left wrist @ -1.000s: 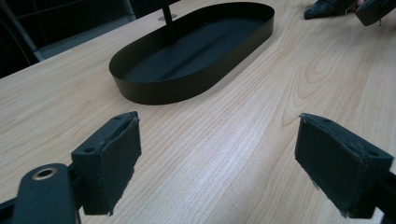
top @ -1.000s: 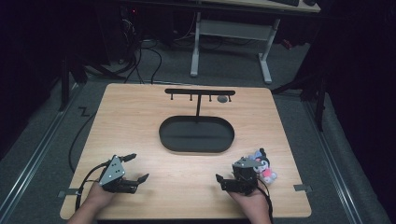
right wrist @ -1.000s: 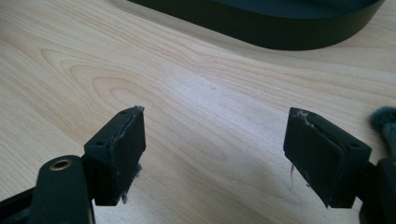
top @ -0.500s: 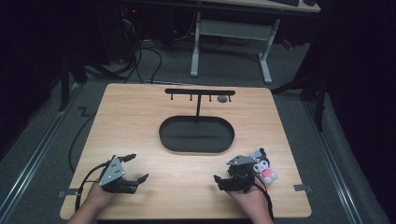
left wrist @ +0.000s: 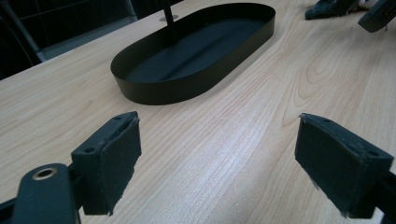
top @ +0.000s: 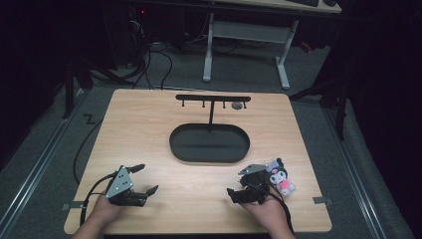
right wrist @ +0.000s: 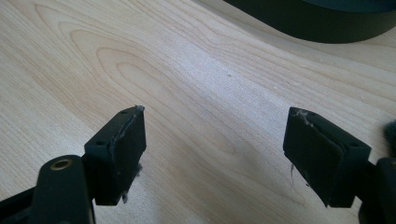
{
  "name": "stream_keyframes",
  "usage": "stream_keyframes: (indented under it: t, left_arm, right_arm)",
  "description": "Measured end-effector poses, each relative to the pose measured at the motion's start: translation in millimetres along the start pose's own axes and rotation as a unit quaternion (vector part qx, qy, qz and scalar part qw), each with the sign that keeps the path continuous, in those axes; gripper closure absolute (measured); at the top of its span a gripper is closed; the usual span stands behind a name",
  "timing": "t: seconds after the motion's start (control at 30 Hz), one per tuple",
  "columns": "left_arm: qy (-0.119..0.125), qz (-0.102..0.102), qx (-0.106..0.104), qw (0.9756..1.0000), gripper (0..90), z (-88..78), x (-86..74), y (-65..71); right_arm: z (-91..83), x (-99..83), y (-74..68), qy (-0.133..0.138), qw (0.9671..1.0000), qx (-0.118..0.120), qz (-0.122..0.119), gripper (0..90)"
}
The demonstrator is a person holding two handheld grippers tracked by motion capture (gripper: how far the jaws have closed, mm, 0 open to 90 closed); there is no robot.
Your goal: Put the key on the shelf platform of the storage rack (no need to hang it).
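A small plush toy (top: 279, 177), black with pink, lies on the wooden table (top: 149, 129) near the front right. Just left of it, my right gripper (top: 236, 181) rests in a hand and points left. In the right gripper view its jaws (right wrist: 215, 140) stand apart over bare wood; they have just been opening, with nothing between them. My left gripper (top: 148, 178) sits at the front left, open and empty (left wrist: 215, 154), aimed toward the black oval tray (left wrist: 187, 88).
The oval tray (top: 174, 144) lies mid-table, with a black hook stand (top: 213, 98) rising at its far side and a small grey thing (top: 237, 105) hanging from it. The right gripper (left wrist: 345, 9) appears far off in the left gripper view.
The right gripper has shifted slightly left, away from the plush toy. The left gripper has stayed still.
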State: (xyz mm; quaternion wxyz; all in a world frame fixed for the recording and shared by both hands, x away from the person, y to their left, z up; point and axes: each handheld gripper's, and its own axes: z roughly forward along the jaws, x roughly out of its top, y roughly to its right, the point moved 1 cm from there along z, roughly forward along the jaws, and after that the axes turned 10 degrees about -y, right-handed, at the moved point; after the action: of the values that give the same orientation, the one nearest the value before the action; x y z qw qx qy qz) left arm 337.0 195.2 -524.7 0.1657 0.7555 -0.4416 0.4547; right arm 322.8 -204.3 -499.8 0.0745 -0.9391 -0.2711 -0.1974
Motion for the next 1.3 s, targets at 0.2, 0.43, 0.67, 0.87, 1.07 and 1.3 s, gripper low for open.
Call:
stream_keyframes:
  t: [0.2,0.43,0.67,0.87,1.07,1.3]
  left_arm:
    - [0.0,-0.001,0.001,1.0,15.4,-0.3,-0.2,-0.2]
    - [0.001,-0.001,0.001,1.0,15.4,-0.8,-0.4,-0.1]
    - [0.002,-0.002,0.002,1.0,15.4,-1.0,-0.5,0.0]
    - [0.002,0.0,0.002,1.0,15.3,-0.9,-0.5,0.1]
    - [0.001,0.0,0.003,1.0,15.4,-0.4,-0.4,0.7]
    - [0.0,0.0,0.002,1.0,15.4,-0.2,-0.3,0.5]
  right_arm:
    - [3.8,2.3,1.2,-0.013,0.9999,0.001,0.005,20.8]
    - [6.0,4.4,3.1,-0.042,0.9991,0.002,0.002,23.8]
    - [0.7,11.5,6.1,-0.077,0.997,0.002,0.0,23.9]
    - [-1.6,16.6,3.3,-0.103,0.9946,-0.004,-0.014,23.4]
    - [-0.8,16.6,2.0,-0.115,0.9931,-0.005,-0.02,23.3]
    - [-4.1,17.8,2.2,-0.123,0.9919,-0.01,-0.03,22.9]
